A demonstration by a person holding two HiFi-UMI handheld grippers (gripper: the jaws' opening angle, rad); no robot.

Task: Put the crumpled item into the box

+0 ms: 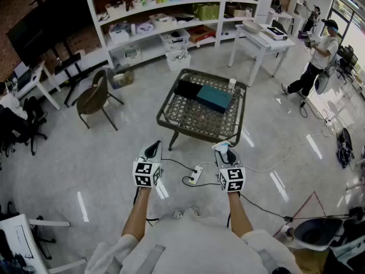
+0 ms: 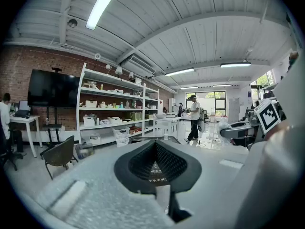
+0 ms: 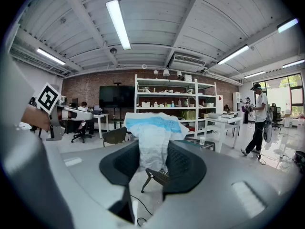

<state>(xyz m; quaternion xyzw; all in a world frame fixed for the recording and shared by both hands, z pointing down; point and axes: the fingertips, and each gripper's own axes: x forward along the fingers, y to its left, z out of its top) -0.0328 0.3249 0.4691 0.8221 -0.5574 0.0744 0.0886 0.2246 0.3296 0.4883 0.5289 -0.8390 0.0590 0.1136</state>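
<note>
Crumpled item (image 3: pixel 151 132) is clamped in the right claw (image 3: pixel 153 152), well short of the table (image 1: pixel 161 114); left claw (image 2: pixel 155 151) closed, empty; transfer to box (image 1: pixel 214 98) and release remain.

Bright, even light: ceiling tube lamps (image 3: pixel 118 23) above the right gripper (image 3: pixel 152 162), windows (image 3: pixel 286 87) far to its right. Glare streaks on floor (image 1: pixel 82 204) below. Fisheye bending, dark corners; near gripper body soft.

Glossy grey floor (image 1: pixel 85 153); brick wall (image 2: pixel 43 61); white shelving (image 1: pixel 149 5); dark lattice table (image 1: pixel 191 116), perhaps glass-topped.
</note>
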